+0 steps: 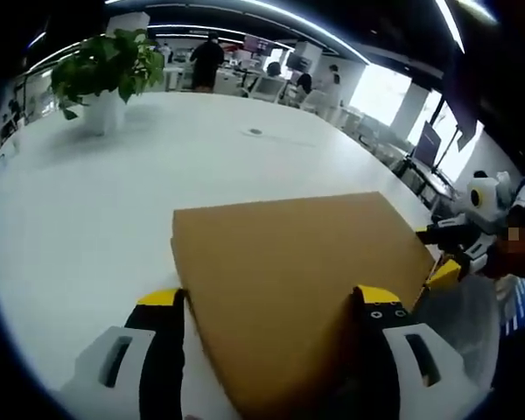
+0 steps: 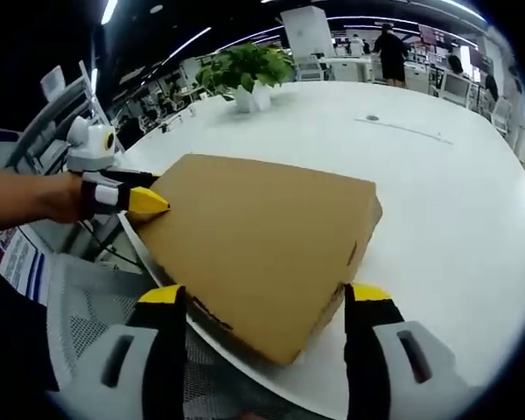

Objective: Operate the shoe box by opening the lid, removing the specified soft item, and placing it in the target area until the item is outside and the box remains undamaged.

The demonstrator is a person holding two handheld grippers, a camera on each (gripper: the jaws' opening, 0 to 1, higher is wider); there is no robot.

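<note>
A closed brown cardboard shoe box (image 1: 289, 289) lies on the white table (image 1: 114, 192), its lid down. My left gripper (image 1: 269, 297) is open, and its yellow-tipped fingers (image 1: 162, 297) stand on either side of the box's near corner. My right gripper (image 2: 264, 294) is open too and straddles another corner of the box (image 2: 254, 236) at the table's edge. The right gripper (image 1: 446, 262) shows at the box's right edge in the left gripper view. In the right gripper view the left gripper (image 2: 136, 199), held by a hand, has its yellow tip at the box's left corner.
A potted plant (image 1: 109, 74) (image 2: 249, 74) stands far across the table. A grey mesh chair (image 2: 79, 306) sits just off the table's edge (image 2: 157, 267) beside the box. People and desks fill the background. Wide bare tabletop (image 2: 446, 192) lies beyond the box.
</note>
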